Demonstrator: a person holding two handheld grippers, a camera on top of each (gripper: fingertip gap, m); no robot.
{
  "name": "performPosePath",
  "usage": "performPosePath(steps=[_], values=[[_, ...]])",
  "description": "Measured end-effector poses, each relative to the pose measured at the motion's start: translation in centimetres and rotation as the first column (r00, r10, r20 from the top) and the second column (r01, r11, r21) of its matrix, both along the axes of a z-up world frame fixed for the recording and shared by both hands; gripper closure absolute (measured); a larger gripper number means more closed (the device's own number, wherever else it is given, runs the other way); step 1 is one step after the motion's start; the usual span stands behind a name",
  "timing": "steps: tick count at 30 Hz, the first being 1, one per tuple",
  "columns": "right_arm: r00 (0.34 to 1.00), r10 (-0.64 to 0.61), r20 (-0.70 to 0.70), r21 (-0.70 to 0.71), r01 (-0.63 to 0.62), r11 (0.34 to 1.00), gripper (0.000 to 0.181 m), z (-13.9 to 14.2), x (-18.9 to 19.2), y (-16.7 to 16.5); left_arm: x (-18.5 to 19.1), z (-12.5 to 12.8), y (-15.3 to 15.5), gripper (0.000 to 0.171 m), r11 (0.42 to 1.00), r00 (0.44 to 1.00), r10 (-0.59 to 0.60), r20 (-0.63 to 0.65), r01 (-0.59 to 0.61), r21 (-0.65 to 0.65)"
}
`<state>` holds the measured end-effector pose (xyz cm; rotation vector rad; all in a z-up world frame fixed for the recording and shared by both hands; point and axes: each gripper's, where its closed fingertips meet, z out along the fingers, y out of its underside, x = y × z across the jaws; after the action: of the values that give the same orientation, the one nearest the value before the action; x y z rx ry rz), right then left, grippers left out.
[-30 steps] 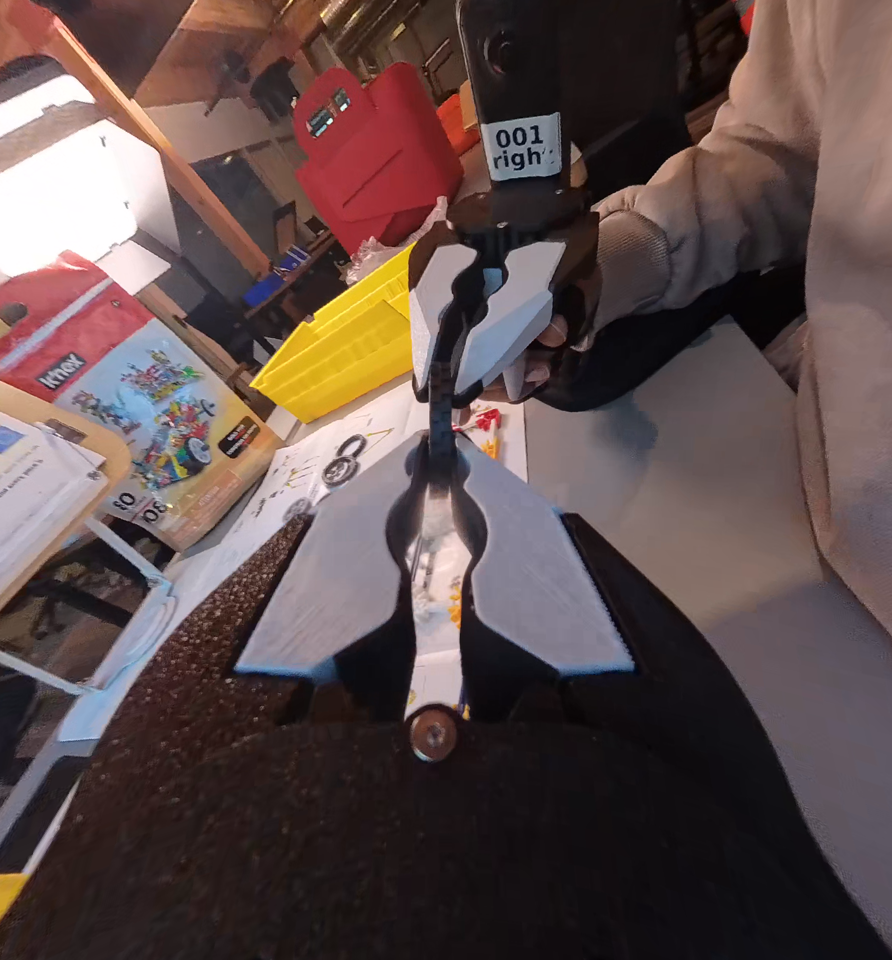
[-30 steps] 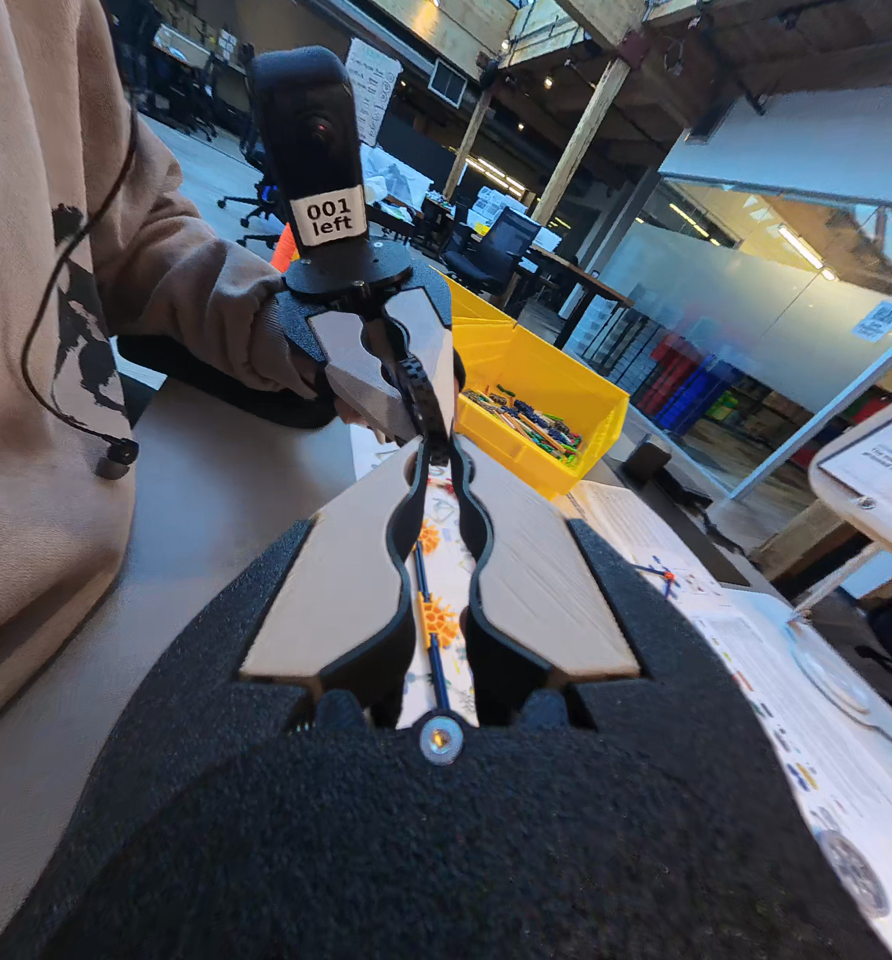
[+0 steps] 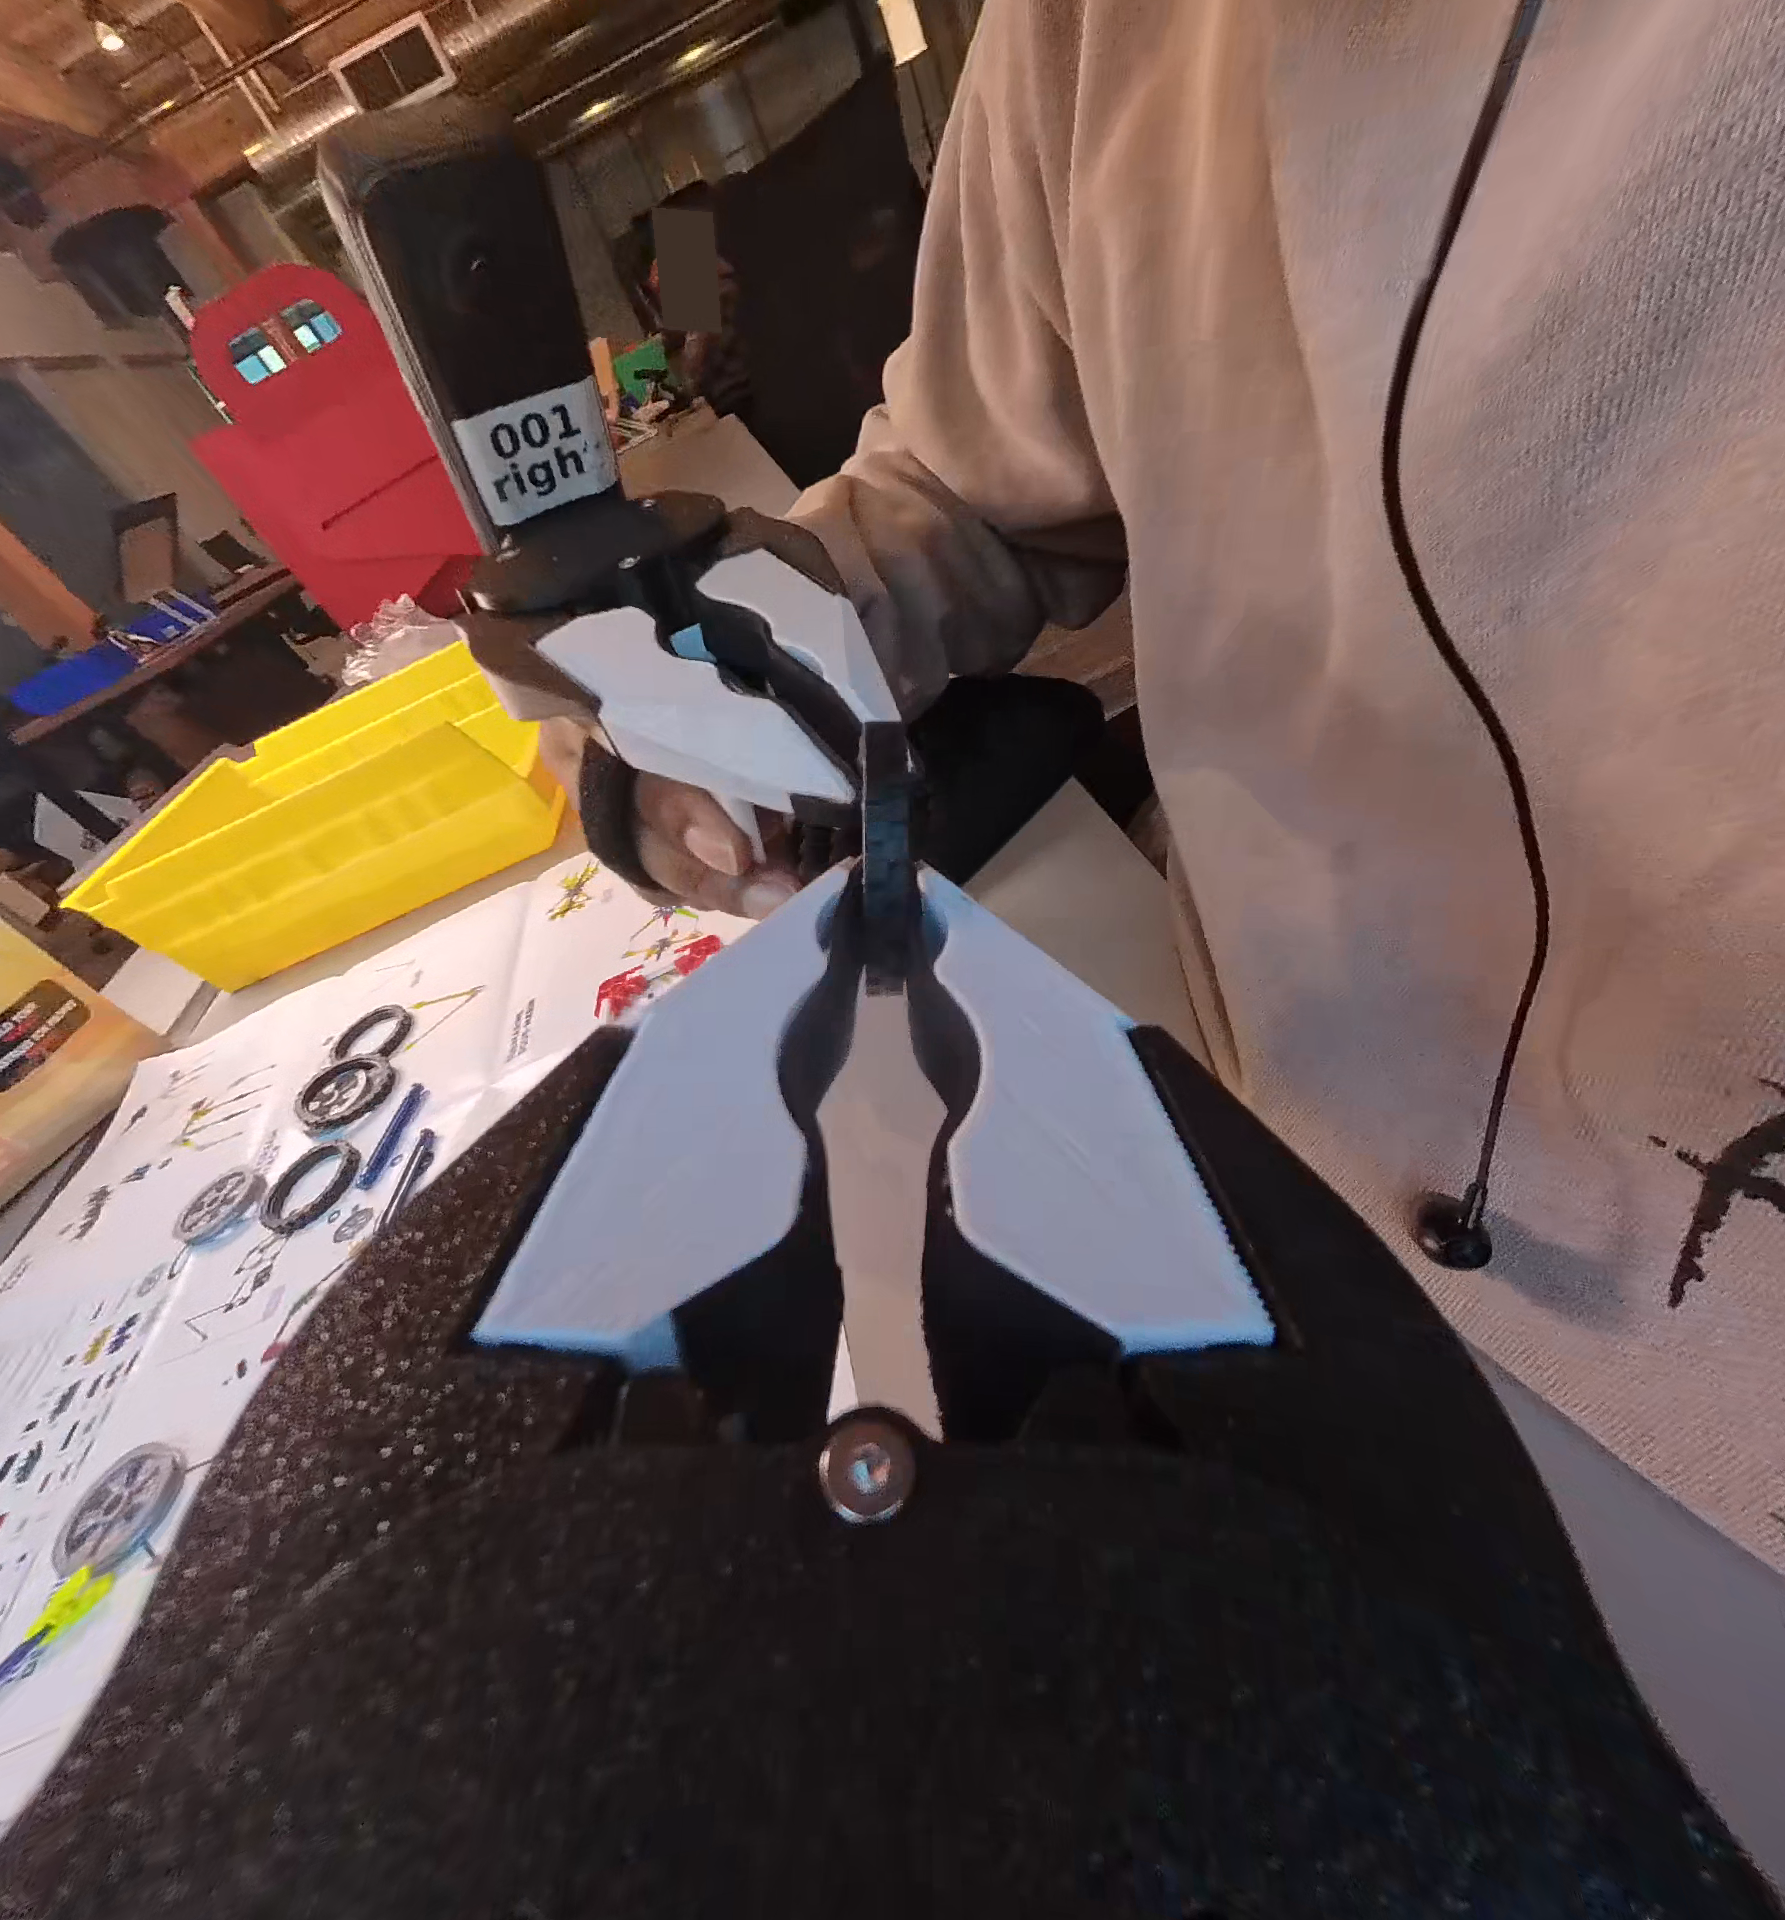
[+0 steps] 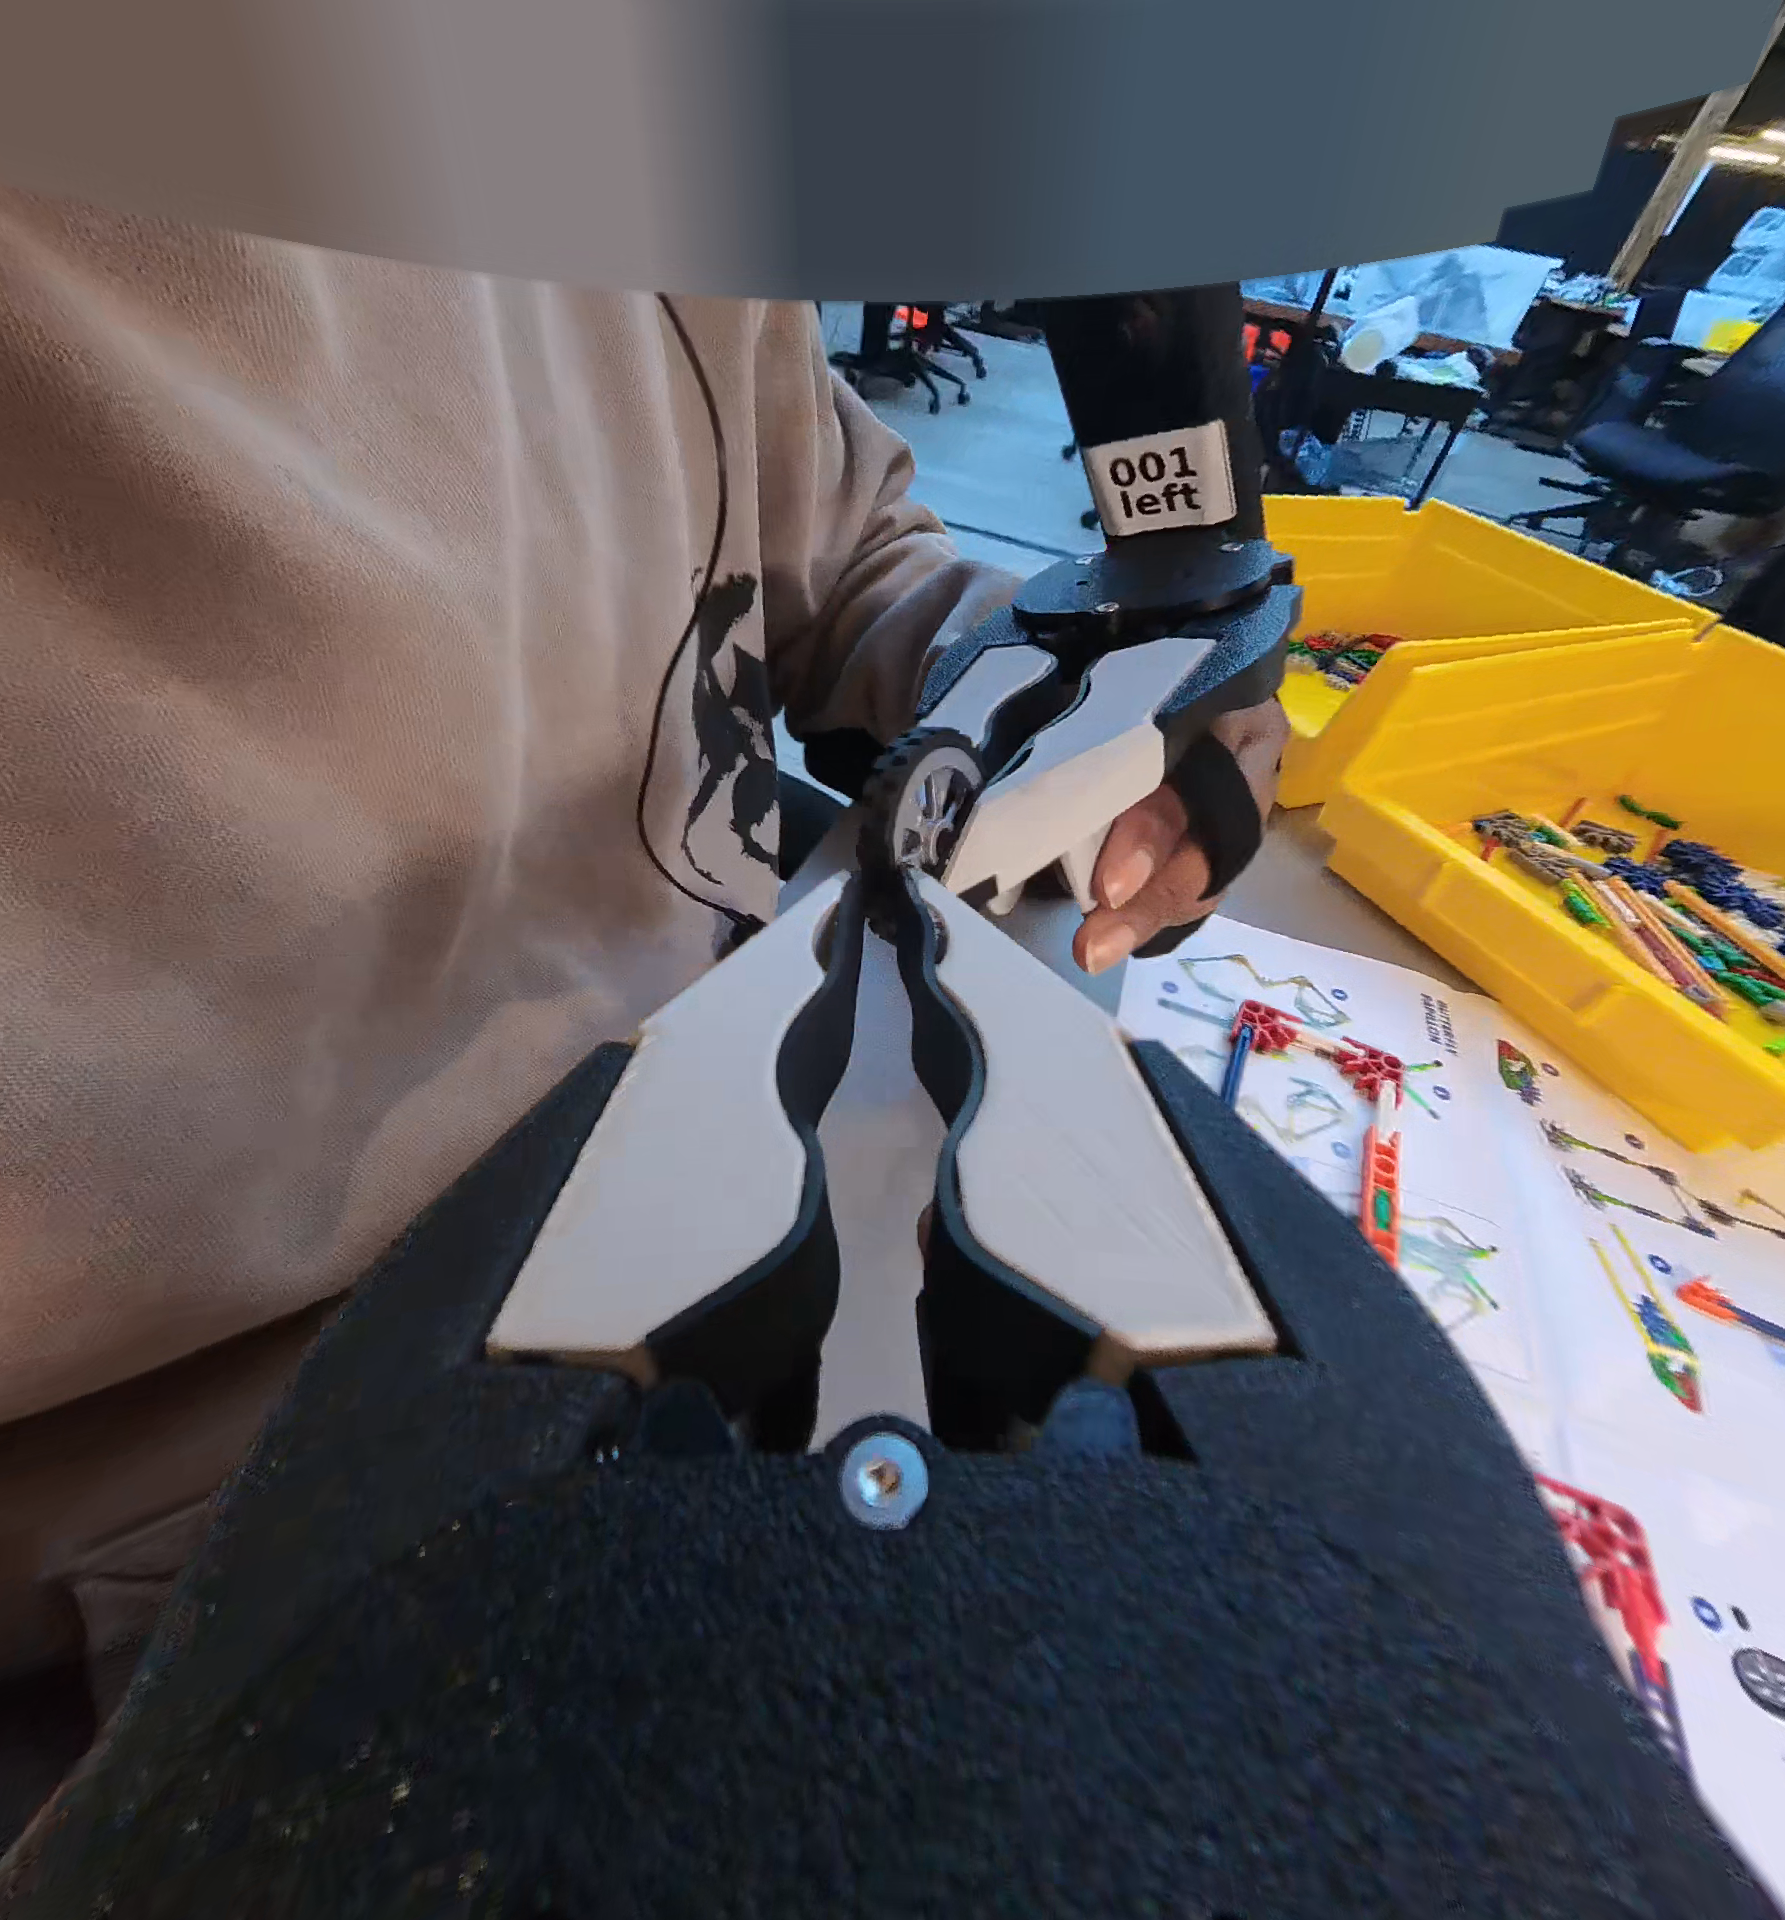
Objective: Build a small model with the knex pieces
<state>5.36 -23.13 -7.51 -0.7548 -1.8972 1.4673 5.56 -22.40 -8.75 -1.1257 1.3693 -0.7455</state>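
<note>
A small wheel (image 4: 924, 800) with a black tyre and a silver hub is held in the air between both grippers, close to the person's chest. My left gripper (image 3: 883, 906) is shut on the wheel (image 3: 888, 821), which shows edge-on here. My right gripper (image 4: 883, 899) is shut on the tyre's lower edge. The right gripper (image 3: 860, 774) comes in from the upper left in the left wrist view. The left gripper (image 4: 935, 816) comes in from the upper right in the right wrist view, its fingers (image 4: 1064, 753) clamped across the wheel's face.
The person's beige sweatshirt (image 3: 1387, 623) fills the near side. Yellow bins (image 4: 1594, 883) hold coloured rods and connectors. A white instruction sheet (image 3: 244, 1195) on the table carries loose tyres (image 3: 332, 1091) and wheels; red and orange built pieces (image 4: 1376, 1065) lie on it. A red box (image 3: 327, 468) stands behind. The grippers are tip to tip, or close to it.
Both grippers have lifted and swung toward the person's torso, still shut on the wheel. The wheel's silver hub now faces the right wrist view.
</note>
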Motion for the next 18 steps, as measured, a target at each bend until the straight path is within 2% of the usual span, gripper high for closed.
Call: performPosePath(steps=[4,9,13,18], values=[[0.980,-0.183,-0.073,-0.019,0.182,0.983,0.176,0.1,-1.2,2.1,-1.1,0.1,1.9,0.169,0.989,0.990,0.138,-0.012,-0.137,0.054],[0.864,-0.422,-0.274,0.123,0.466,0.876,0.167,1.0,-1.5,3.9,-1.6,0.9,3.1,0.168,0.943,0.964,0.265,-0.022,-0.254,0.215],[0.782,-0.486,-0.391,0.234,0.595,0.769,0.173,1.4,-1.5,4.0,-1.8,1.2,3.5,0.169,0.914,0.950,0.312,-0.020,-0.295,0.280],[0.753,-0.509,-0.416,0.247,0.633,0.734,0.176,1.6,-1.7,4.0,-2.1,1.6,3.6,0.168,0.877,0.934,0.356,-0.022,-0.326,0.352]])
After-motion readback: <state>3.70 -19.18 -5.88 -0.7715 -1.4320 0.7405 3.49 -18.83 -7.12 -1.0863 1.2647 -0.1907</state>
